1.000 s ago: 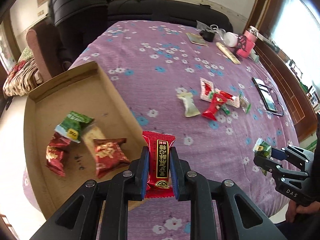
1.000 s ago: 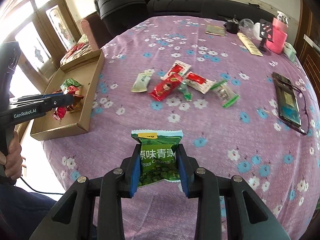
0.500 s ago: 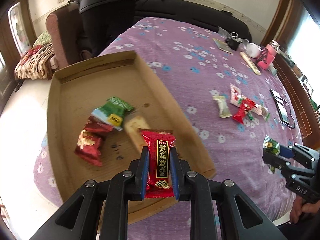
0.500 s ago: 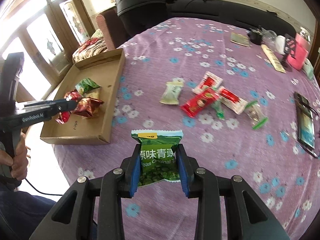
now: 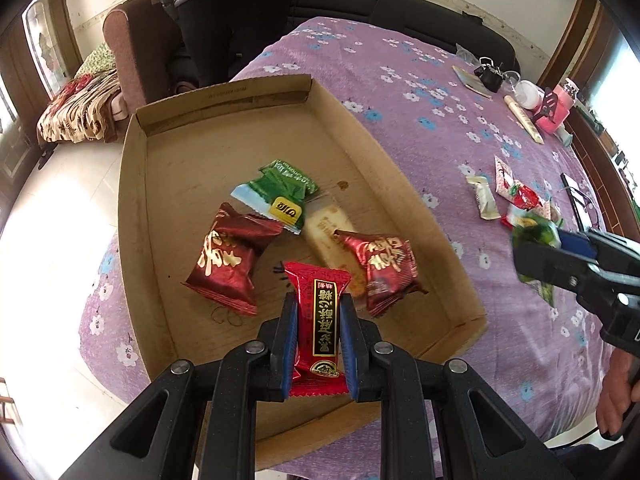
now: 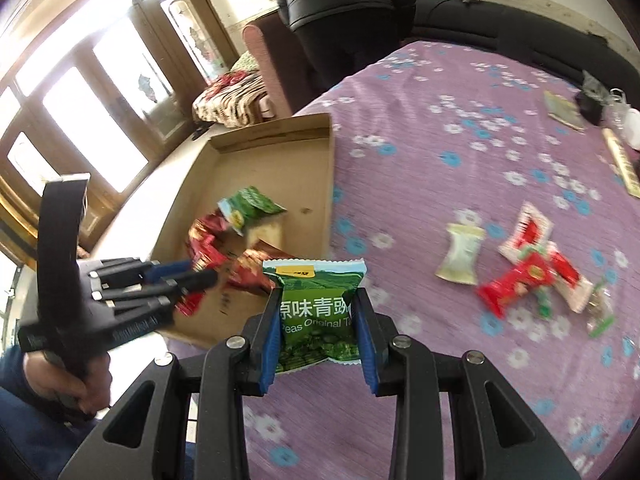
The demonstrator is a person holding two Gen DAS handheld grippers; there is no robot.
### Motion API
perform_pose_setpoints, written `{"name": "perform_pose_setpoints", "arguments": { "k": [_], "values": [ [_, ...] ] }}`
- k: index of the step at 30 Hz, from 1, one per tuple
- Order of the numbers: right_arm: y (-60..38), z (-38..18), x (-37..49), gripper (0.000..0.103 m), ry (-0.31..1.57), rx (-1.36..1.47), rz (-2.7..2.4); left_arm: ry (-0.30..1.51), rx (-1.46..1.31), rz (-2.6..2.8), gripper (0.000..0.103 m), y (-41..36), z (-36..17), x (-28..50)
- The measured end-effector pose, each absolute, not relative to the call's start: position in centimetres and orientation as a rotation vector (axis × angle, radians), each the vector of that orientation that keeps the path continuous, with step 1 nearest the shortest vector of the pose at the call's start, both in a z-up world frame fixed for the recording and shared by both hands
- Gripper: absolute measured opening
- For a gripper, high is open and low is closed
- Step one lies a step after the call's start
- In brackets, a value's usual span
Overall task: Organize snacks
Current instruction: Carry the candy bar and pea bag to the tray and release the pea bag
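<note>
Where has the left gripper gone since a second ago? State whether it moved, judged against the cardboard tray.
Yes. The left gripper, shut on the red candy packet, was over the purple cloth beside the cardboard tray; it now hangs over the tray's inside, above the snacks there.

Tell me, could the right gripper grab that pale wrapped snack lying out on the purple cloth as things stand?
Probably not yet: the right gripper is shut on a green pea packet. The pale snack lies uncovered on the cloth, so the path looks free once emptied.

Both the left gripper (image 5: 318, 336) and the right gripper (image 6: 320, 336) are showing black frames, blue pads and silver screws. White lettering is running along the left one's side, and a dark blue trouser leg (image 6: 24, 440) is showing below it.
</note>
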State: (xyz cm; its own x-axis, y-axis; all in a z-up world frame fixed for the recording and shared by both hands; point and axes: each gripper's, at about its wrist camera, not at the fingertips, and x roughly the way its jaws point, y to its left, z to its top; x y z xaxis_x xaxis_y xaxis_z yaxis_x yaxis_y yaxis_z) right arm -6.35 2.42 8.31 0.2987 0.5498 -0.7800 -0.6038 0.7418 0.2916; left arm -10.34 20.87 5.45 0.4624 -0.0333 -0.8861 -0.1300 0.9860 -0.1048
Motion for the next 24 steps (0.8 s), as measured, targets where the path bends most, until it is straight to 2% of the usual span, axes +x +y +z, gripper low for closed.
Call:
{"name": "perform_pose_setpoints", "arguments": {
  "k": [24],
  "values": [
    [12.1,4.9,-0.9,0.033,1.118,-0.094,0.78,1.133,-0.138,0.049,0.02,21.6,3.7,-10.2]
  ]
}}
